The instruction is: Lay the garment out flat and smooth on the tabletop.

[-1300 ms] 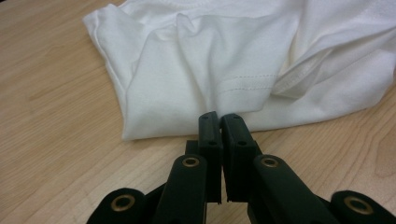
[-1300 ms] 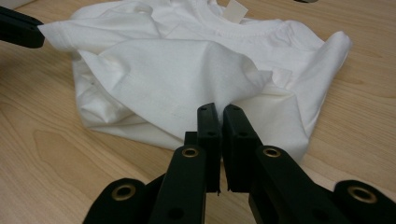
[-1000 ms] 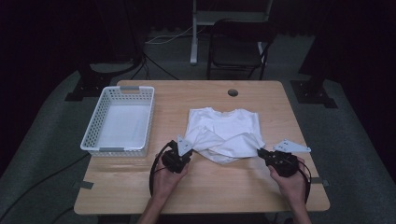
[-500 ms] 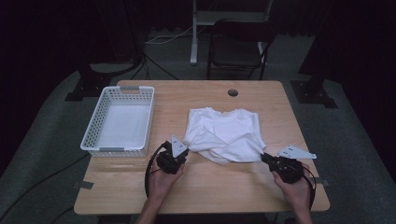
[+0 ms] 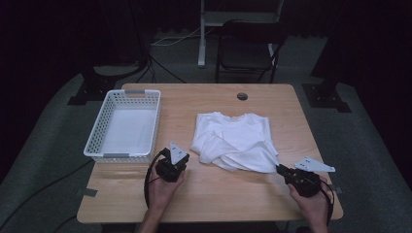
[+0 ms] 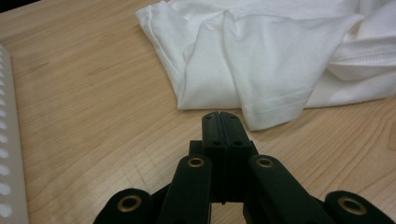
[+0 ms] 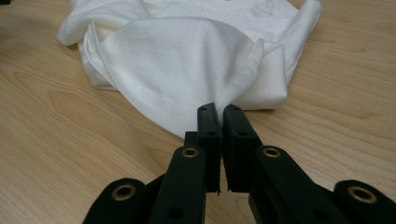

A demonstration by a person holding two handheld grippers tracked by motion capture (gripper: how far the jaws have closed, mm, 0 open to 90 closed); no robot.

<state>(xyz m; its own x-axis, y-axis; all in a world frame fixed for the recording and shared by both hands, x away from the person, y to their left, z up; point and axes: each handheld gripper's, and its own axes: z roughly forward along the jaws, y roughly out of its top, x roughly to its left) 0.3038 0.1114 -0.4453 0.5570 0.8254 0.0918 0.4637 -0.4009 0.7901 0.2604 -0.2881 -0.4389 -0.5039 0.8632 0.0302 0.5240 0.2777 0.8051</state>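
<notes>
Two close views tell it: right hand-held gripper (image 7: 219, 109) pinches shirt (image 7: 187, 60) hem, left hand-held gripper (image 6: 220, 114) closed empty.

Left gripper (image 6: 220, 115), jaws together, empty, just short of white shirt (image 6: 261, 60) hem.

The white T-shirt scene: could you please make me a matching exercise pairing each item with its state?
Items:
1. left gripper
2. right gripper
3. white basket
4. white T-shirt

States:
A. crumpled mid-table
B. jaws shut on fabric
C. jaws shut, holding nothing
D. at the table's left side

Pairs: 1-C, 2-B, 3-D, 4-A
</notes>
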